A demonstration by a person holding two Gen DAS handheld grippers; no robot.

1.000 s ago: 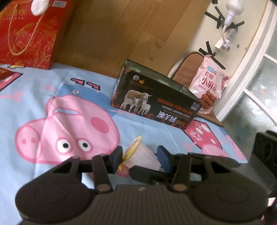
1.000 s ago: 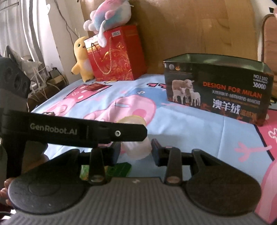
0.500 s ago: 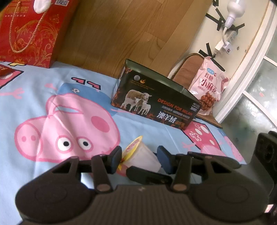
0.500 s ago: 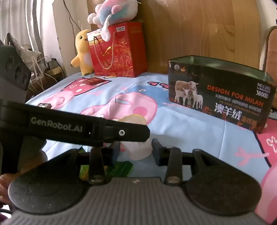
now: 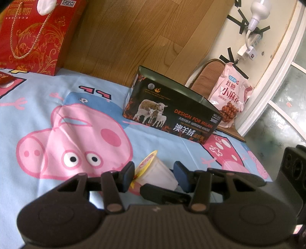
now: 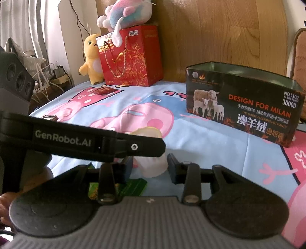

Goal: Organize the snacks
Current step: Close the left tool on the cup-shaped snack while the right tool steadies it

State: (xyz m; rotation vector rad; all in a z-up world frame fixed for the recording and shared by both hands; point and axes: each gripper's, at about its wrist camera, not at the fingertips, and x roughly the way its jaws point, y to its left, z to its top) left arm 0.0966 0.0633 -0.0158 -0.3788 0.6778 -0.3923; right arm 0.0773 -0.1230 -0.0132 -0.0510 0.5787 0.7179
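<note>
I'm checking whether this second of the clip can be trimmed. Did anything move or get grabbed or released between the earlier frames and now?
Nothing visibly changed. Both grippers, left and right, still sit around the same jelly cup lying on the cartoon sheet, jaws at the same width. The open tin box and red gift bag are where they were.

a home bedroom: cartoon bedsheet, wooden headboard, plush toys.

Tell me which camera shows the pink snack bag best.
The left wrist view: the pink snack bag stands fully visible on the chair beyond the open box, its printed front facing the camera. The right wrist view does not show it.
</note>
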